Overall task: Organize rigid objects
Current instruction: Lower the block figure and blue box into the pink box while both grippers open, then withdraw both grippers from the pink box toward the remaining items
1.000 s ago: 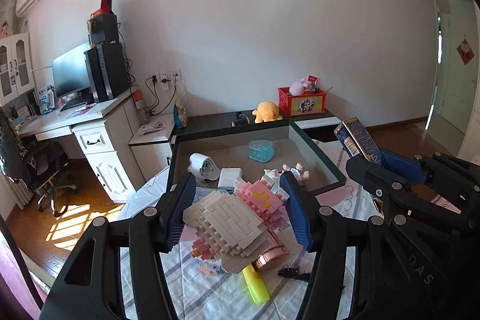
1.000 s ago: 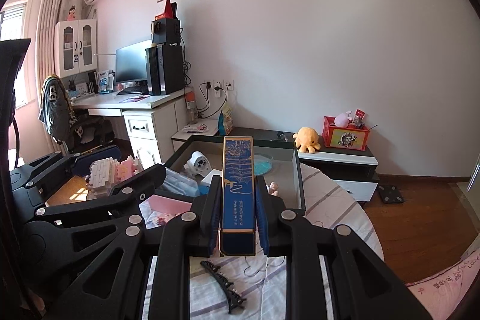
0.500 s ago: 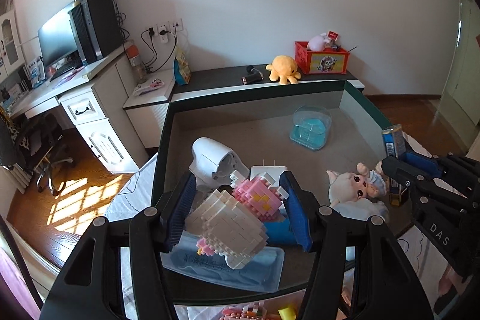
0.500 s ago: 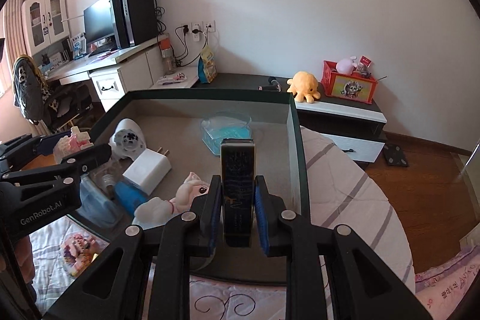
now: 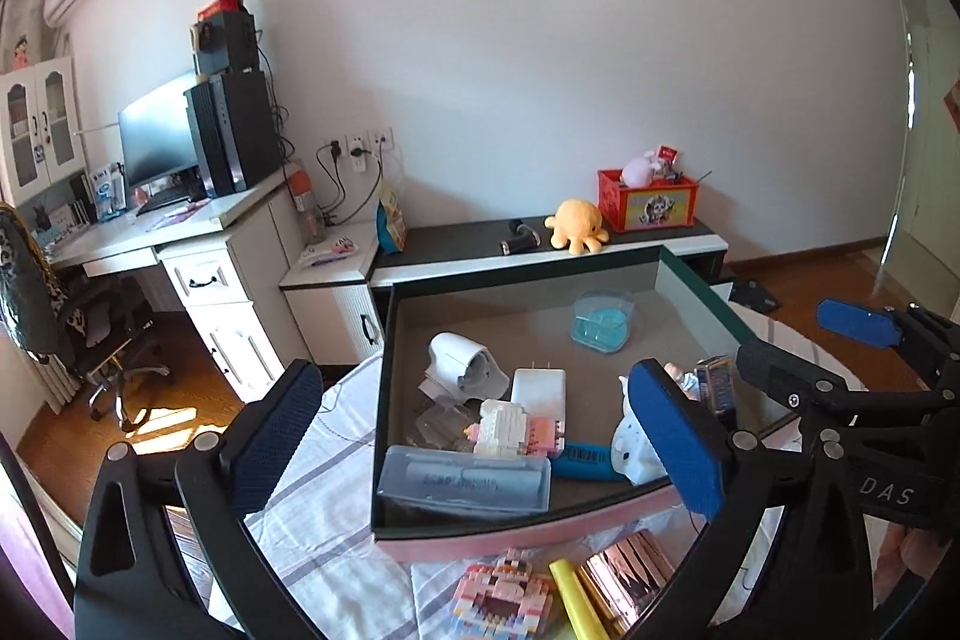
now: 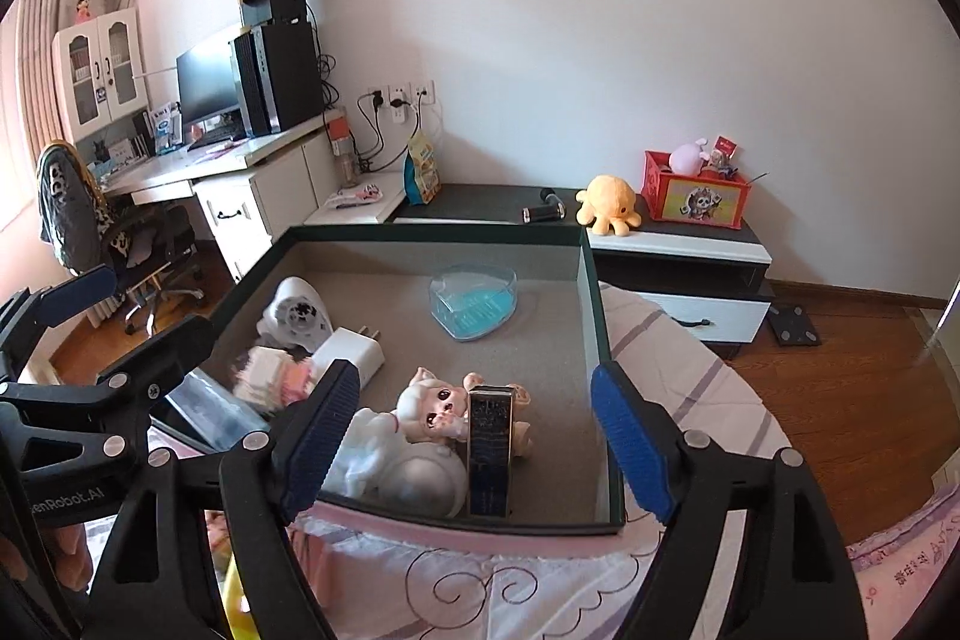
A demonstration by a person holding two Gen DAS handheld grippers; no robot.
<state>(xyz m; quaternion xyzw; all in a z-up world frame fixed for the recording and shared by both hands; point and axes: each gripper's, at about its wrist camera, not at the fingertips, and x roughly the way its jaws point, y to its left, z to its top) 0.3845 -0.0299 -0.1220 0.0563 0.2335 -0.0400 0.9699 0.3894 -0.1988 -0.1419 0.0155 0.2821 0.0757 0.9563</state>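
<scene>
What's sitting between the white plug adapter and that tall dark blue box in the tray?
In the right wrist view, a white doll lies between the white adapter and the dark blue box, leaning against the box.

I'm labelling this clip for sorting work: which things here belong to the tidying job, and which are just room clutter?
Job:
box
block toy
dark carton
doll
charger
blue dish
clear case
pink block model
yellow marker
both opening grippers, left, right, nothing gripped

Clutter:
octopus plush
red crate
monitor
chair
</scene>
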